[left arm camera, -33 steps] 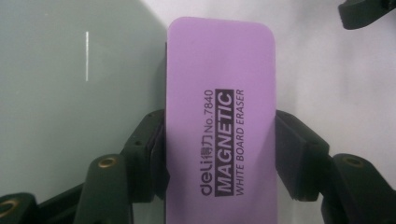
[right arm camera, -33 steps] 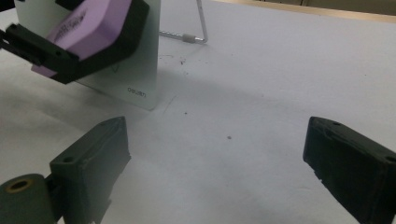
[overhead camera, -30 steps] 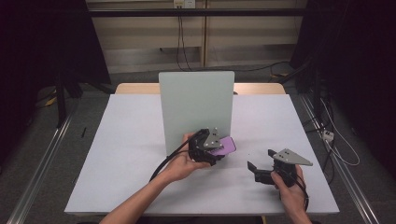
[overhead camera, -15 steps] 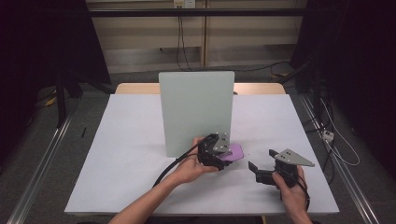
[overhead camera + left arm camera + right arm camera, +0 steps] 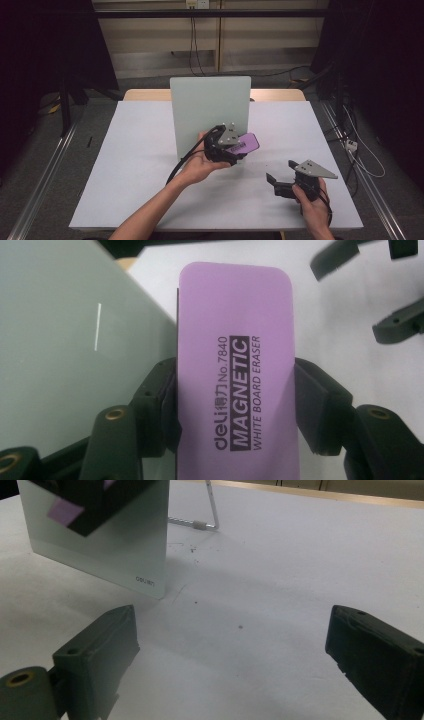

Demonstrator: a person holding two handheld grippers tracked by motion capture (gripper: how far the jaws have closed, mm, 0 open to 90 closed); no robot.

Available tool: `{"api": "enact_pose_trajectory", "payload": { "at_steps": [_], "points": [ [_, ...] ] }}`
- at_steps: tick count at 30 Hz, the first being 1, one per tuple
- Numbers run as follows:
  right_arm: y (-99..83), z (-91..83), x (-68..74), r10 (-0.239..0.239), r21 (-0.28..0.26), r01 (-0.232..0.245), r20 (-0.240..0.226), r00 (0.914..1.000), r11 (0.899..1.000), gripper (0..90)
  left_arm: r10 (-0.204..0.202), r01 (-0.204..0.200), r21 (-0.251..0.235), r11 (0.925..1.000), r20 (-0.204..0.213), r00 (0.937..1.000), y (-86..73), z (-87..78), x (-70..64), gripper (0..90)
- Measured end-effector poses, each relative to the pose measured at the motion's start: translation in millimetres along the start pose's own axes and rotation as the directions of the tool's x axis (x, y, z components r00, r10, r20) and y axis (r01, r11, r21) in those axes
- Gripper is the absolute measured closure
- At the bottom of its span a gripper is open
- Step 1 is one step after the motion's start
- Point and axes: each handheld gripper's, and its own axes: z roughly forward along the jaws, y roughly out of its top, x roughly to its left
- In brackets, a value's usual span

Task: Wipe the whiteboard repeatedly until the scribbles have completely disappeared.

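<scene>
The left gripper point(image 5: 235, 148) is clamped across the long sides of a flat, purple, round-cornered magnetic whiteboard eraser point(image 5: 235, 365), held off the table just in front of the lower right part of the upright pale-green glass board point(image 5: 210, 110), which stands on a thin metal wire stand point(image 5: 210, 510). A short white stroke point(image 5: 98, 326) shows on the board's face, beside the eraser. The right gripper point(image 5: 290, 182) rests with its jaws spread wide and empty, on the white table point(image 5: 125, 165) well to the right of the board and nearer the person. The main risk, I judge, is pushing too hard: the board has only that light stand behind it, and nothing braces it, so a firm wipe could slide or tip it backward. The eraser is also pinched only near its rear half, so meeting the board at an angle could twist it out of the jaws, or leave it touching by one edge and missing the stroke.
</scene>
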Motion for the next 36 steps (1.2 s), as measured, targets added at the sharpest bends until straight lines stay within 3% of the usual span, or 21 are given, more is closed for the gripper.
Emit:
{"api": "enact_pose_trajectory", "payload": {
  "at_steps": [1, 3, 11, 17, 20, 22, 28, 36],
  "points": [
    [0.0, 0.0, 0.2, -0.003, 0.0, 0.003, -0.002, 1.0, 1.0, 6.8, -0.008, 0.008, -0.007, 0.9999, 0.002, 1.0, -1.0, 0.0, 0.3, 40.8],
    [0.0, 0.2, 0.7, -0.001, 0.002, 0.001, -0.004, 1.0, 1.0, 6.8, 0.016, -0.016, 0.006, 0.9999, -0.001, 0.9999, -1.3, 1.6, -1.7, 40.8],
    [-0.6, 0.2, 0.5, -0.002, 0.005, 0.002, -0.007, 1.0, 1.0, 6.8, 0.074, -0.076, 0.107, 0.9914, 0.019, 0.9971, -12.4, 11.3, -14.9, 40.8],
    [-0.2, 1.1, 1.3, -0.001, 0.005, 0.001, -0.006, 1.0, 1.0, 6.8, 0.066, -0.072, 0.176, 0.9818, 0.037, 0.9971, -29.5, 14.9, -25.0, 40.8],
    [-0.3, 2.1, 1.3, -0.004, 0.01, 0.004, -0.003, 1.0, 1.0, 6.9, 0.03, -0.038, 0.195, 0.98, 0.044, 0.9986, -37.4, 10.0, -24.3, 40.8],
    [-0.2, 2.6, 1.6, -0.004, 0.012, 0.004, -0.004, 1.0, 1.0, 6.9, 0.006, -0.01, 0.17, 0.9854, 0.02, 0.9998, -40.5, 4.4, -22.4, 40.7],
    [0.0, 3.5, 2.1, -0.005, 0.012, 0.005, -0.001, 1.0, 1.0, 6.9, -0.022, 0.027, 0.141, 0.9896, -0.038, 0.999, -42.5, -21.1, -10.9, 40.7],
    [0.0, 3.8, 2.4, -0.008, 0.013, 0.008, -0.002, 1.0, 1.0, 6.9, -0.081, 0.091, 0.095, 0.9914, -0.102, 0.9914, -53.5, -58.9, 4.8, 40.6]
  ]
}}
